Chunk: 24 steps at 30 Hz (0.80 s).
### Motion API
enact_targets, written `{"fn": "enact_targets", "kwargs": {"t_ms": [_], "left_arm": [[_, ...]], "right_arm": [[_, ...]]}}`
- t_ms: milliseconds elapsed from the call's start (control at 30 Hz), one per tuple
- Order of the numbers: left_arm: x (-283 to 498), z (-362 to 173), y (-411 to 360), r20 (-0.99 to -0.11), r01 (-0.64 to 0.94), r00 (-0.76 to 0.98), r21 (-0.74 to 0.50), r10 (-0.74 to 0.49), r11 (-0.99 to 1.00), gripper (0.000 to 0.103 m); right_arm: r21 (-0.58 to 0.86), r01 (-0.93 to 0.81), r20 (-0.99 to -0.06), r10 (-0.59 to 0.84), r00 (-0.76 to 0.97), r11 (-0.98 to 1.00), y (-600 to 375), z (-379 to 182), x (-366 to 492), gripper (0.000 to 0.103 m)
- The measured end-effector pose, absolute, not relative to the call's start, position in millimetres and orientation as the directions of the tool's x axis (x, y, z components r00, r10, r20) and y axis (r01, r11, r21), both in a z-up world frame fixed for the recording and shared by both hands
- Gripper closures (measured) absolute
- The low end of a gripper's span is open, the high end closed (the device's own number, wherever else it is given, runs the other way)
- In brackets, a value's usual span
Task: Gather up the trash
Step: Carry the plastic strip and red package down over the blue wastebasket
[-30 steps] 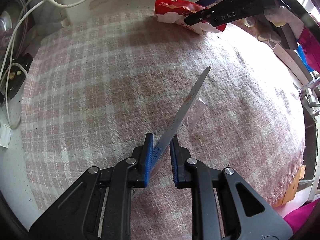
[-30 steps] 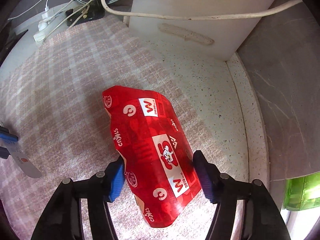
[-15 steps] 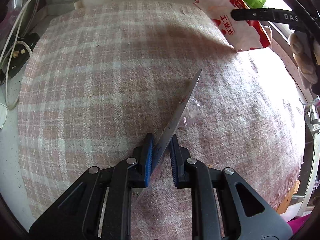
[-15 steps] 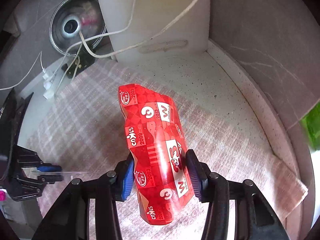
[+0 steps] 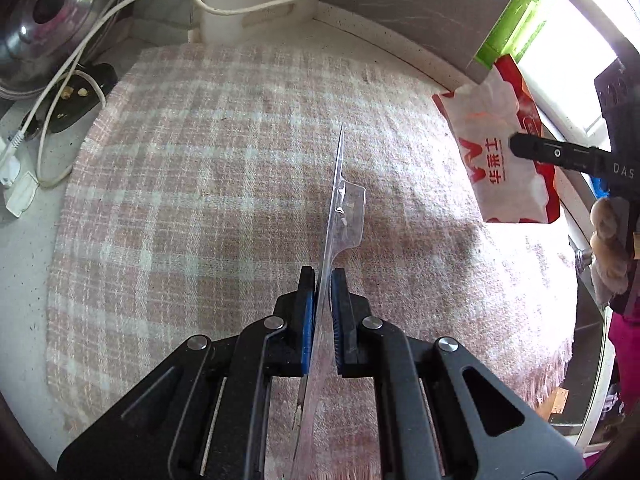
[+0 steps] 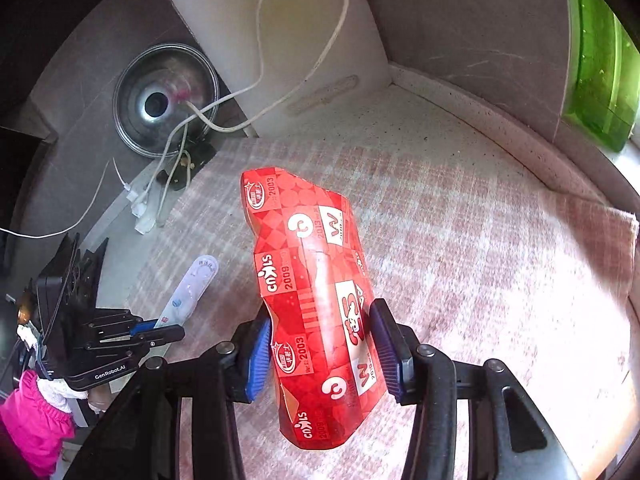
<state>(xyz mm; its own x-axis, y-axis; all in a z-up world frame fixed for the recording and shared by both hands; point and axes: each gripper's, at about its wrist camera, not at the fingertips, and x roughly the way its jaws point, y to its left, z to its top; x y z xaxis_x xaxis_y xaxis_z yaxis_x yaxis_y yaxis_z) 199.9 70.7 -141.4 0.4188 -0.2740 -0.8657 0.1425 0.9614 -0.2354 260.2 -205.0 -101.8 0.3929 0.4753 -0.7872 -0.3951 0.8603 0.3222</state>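
Trash is in both claws and lifted off the cloth (image 5: pixel 200 184): the left claw (image 5: pixel 323 312) pinches a clear blister pack (image 5: pixel 340 216) edge-on between its blue pads, and the right claw (image 6: pixel 320 344) squeezes a red wrapper (image 6: pixel 316 300) across its middle. The pack sticks straight forward from the left jaws over the middle of the cloth; the wrapper juts up and forward from the right jaws and hangs below them too, over the cloth's right side, near the wall (image 6: pixel 460 32). In the left view the wrapper (image 5: pixel 504 152) shows past the cloth's right edge, by a green bottle (image 5: pixel 512 20) at the window.

As far as I can judge, the picking up is done for these two pieces; no other loose rubbish shows on the cloth. What remains is carrying both to a bin, and no bin is in view.
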Motion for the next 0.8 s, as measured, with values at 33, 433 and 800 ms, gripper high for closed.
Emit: {"fn": "enact_targets", "kwargs": {"t_ms": [33,433,800], "left_arm": [[195,-137,72,-0.86,0.137,0.429,-0.239,-0.275,0.961,0.097],[115,-113,72,-0.828,0.126,0.498,-0.224,-0.257,0.966,0.097],[68,-118,78,-0.821,0.177,0.499,-0.216,-0.277,0.96,0.097]], "right_arm": [[0.333,-0.394,-0.783,0.484,0.39,0.857,-205,-101,254,0.055],[0.372,-0.383,-0.775,0.51,0.373,0.846,-192,-101,182,0.055],[0.389,-0.303,-0.774,0.487,0.405,0.87,-188,-101,120,0.055]]}}
